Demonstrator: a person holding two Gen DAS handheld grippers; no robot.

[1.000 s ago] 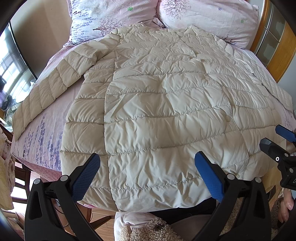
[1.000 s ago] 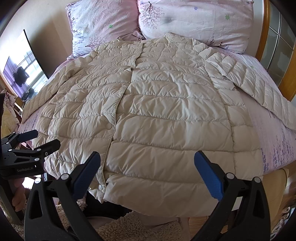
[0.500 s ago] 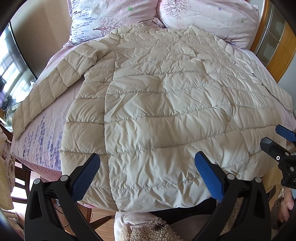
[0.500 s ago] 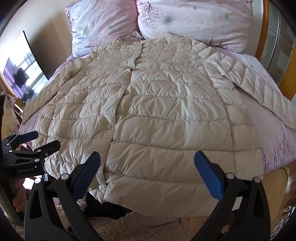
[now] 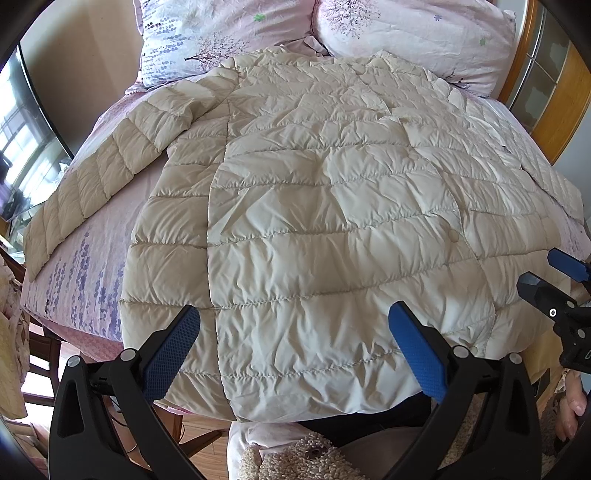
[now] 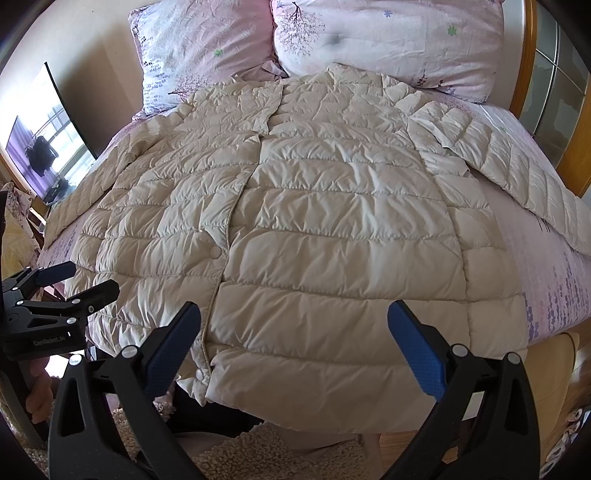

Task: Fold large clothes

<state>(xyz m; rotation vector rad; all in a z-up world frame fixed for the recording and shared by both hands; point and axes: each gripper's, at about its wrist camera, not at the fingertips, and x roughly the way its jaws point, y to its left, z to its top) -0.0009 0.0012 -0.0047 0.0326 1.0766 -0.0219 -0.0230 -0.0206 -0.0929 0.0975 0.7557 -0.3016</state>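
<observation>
A cream quilted down jacket (image 5: 314, 221) lies spread flat, front up, on a bed, collar toward the pillows and sleeves out to both sides; it also shows in the right wrist view (image 6: 332, 229). Its hem hangs over the near bed edge. My left gripper (image 5: 295, 354) is open and empty, hovering just over the hem's left part. My right gripper (image 6: 295, 350) is open and empty over the hem's right part. Each gripper shows at the edge of the other's view, the right one (image 5: 554, 284) and the left one (image 6: 66, 284).
The bed has a pink floral sheet (image 5: 85, 273) and two floral pillows (image 6: 388, 33) at the head. A wooden headboard frame (image 6: 524, 55) stands at the right. A dark TV screen (image 6: 44, 147) and a wooden chair (image 5: 40, 354) stand at the left.
Almost nothing has changed. Both grippers stay open over the hem, with only a slight drift of the right view.
</observation>
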